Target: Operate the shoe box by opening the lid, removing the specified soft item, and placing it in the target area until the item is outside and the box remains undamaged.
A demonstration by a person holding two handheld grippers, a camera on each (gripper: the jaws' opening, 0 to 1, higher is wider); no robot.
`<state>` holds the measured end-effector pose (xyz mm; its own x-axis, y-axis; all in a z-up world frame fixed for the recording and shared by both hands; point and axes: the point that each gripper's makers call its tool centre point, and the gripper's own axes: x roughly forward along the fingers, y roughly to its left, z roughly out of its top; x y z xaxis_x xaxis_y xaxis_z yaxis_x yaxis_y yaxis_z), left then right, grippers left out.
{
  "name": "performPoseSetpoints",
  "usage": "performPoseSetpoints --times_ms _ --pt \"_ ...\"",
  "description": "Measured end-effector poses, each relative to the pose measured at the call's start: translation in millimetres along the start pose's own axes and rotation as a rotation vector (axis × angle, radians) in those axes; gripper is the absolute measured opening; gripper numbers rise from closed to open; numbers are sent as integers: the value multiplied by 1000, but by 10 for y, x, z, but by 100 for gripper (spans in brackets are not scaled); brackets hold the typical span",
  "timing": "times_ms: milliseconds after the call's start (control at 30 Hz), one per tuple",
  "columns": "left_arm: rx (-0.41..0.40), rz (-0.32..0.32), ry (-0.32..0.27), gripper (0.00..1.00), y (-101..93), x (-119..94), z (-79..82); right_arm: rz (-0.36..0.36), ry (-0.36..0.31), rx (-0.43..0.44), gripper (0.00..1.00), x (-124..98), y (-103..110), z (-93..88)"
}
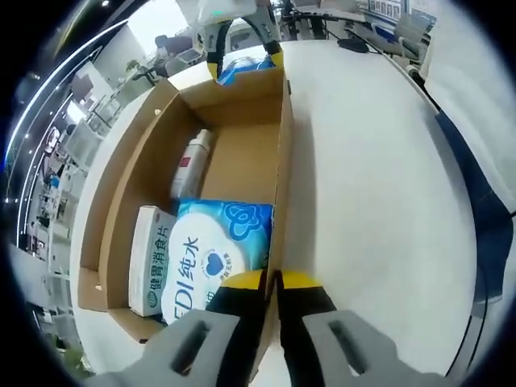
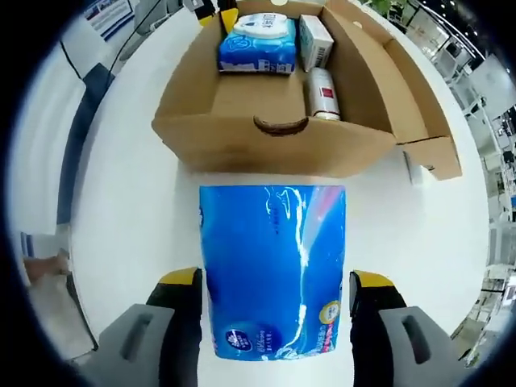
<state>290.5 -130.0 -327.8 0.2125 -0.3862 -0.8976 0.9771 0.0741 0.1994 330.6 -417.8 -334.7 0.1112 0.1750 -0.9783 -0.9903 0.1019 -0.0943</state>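
An open brown shoe box [image 1: 145,161] lies on a white table. Inside it are a blue-and-white wet-wipe pack [image 1: 218,250], a white carton with green print [image 1: 149,258] and a small white can [image 1: 192,161]. My left gripper [image 1: 274,280] is shut on the near end of the box's right wall. Outside the far end of the box, my right gripper [image 2: 274,282] is shut on a soft blue tissue pack [image 2: 274,266], which sits just in front of the box's end wall [image 2: 274,145]. From the left gripper view, that right gripper [image 1: 242,56] and the blue tissue pack [image 1: 246,71] sit beyond the box.
The box's lid flap [image 2: 419,105] lies folded out flat to one side. White table [image 1: 371,185] stretches broadly beside the box. A person's blue trouser leg [image 1: 480,210] stands at the table edge. Desks and shelving fill the background.
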Motion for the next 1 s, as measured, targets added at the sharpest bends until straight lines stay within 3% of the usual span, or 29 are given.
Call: performPoseSetpoints --times_ms 167,300,433,533,1000 --pt "-5 4 8 5 -7 8 -4 -56 -33 36 75 -220 -51 107" --pt "8 6 7 5 -16 10 -2 -99 -59 -44 67 -386 -95 178" --pt "19 1 2 5 -15 9 0 -133 -71 21 67 -533 -116 281" --pt "16 -7 2 5 -14 6 5 -134 -73 75 65 -630 -62 411" --pt "38 -9 -12 5 -7 3 -5 -186 -129 147 63 -851 -41 1075"
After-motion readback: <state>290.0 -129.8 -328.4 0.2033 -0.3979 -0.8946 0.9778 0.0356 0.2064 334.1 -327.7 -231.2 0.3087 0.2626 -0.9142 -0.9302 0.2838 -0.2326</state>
